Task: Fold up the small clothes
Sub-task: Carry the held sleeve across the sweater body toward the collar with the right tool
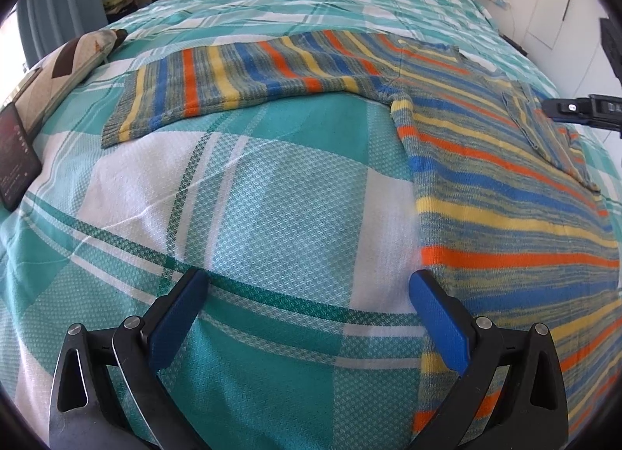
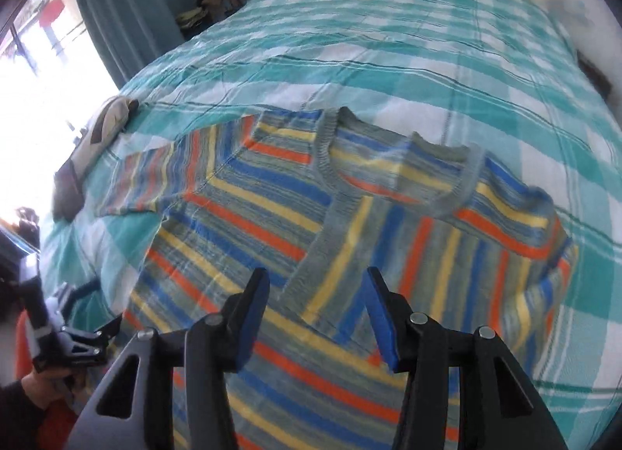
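Right view: sweater (image 2: 350,224) neckline, folded sleeve; left view: phone (image 1: 15,156)

Bed (image 1: 272,185) was covered by a teal-and-white plaid bedspread. A striped knit sweater (image 1: 486,178) lay flat on it, one sleeve (image 1: 233,77) stretched sideways, the other folded over the body. A patterned cushion (image 1: 66,65) and a dark tablet (image 1: 15,158) rested near the bed's window-side edge.
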The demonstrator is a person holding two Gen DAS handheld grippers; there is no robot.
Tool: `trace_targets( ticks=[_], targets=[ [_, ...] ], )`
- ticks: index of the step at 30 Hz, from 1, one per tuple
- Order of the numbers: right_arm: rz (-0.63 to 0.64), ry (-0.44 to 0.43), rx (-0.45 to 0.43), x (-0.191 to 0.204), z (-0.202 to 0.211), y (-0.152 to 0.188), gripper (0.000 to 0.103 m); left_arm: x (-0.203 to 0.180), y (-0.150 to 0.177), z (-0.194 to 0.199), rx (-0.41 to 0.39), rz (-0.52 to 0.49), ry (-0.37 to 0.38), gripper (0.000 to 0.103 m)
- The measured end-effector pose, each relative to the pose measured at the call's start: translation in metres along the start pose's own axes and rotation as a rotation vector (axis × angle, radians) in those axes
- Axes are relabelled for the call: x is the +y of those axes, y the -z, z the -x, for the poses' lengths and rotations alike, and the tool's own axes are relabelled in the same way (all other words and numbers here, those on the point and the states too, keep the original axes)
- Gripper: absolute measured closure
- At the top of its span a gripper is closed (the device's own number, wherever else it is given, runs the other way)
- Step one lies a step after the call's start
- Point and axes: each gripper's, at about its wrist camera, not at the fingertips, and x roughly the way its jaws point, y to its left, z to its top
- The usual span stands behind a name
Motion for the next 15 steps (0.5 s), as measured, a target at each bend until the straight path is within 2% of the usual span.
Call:
trace_targets(
  ticks=[2, 4, 5, 7, 8, 10, 11, 12, 14, 15],
  targets=[
    [-0.016, 0.082, 0.011, 0.004, -0.026, -0.007, 0.054, 0.0, 0.0, 0.0, 0.0, -0.002, 0.0, 0.0],
    [-0.057, 0.114, 0.033, -0.005, -0.046, -0.009, 0.058, 0.0, 0.0, 0.0, 0.0, -0.002, 0.0, 0.0],
    [-0.074, 0.127, 0.046, -0.01, -0.054, -0.009, 0.064, 0.0, 0.0, 0.0, 0.001, -0.003, 0.0, 0.0],
    [-0.109, 0.138, 0.018, -0.019, -0.051, -0.01, 0.093, 0.0, 0.0, 0.0, 0.002, -0.004, 0.002, 0.0],
    [-0.137, 0.1, -0.014, -0.022, -0.043, -0.011, 0.099, 0.0, 0.0, 0.0, 0.001, -0.003, 0.001, 0.0],
    [-0.134, 0.026, -0.093, -0.02, -0.028, -0.013, 0.099, 0.0, 0.0, 0.0, 0.001, -0.004, -0.001, 0.0],
    [-0.099, 0.018, -0.1, -0.016, -0.026, -0.013, 0.099, -0.001, 0.0, -0.001, 0.002, -0.005, -0.004, 0.0],
    [-0.088, -0.023, -0.084, -0.015, -0.028, -0.013, 0.093, -0.002, 0.0, -0.001, 0.002, -0.007, -0.007, 0.0],
    [-0.119, -0.083, -0.022, -0.02, -0.035, -0.011, 0.078, -0.003, 0.001, -0.002, 0.002, -0.012, -0.012, 0.0],
    [-0.14, -0.112, -0.017, -0.025, -0.032, -0.008, 0.061, -0.003, 0.001, -0.002, 0.001, -0.013, -0.013, 0.0]
  ],
)
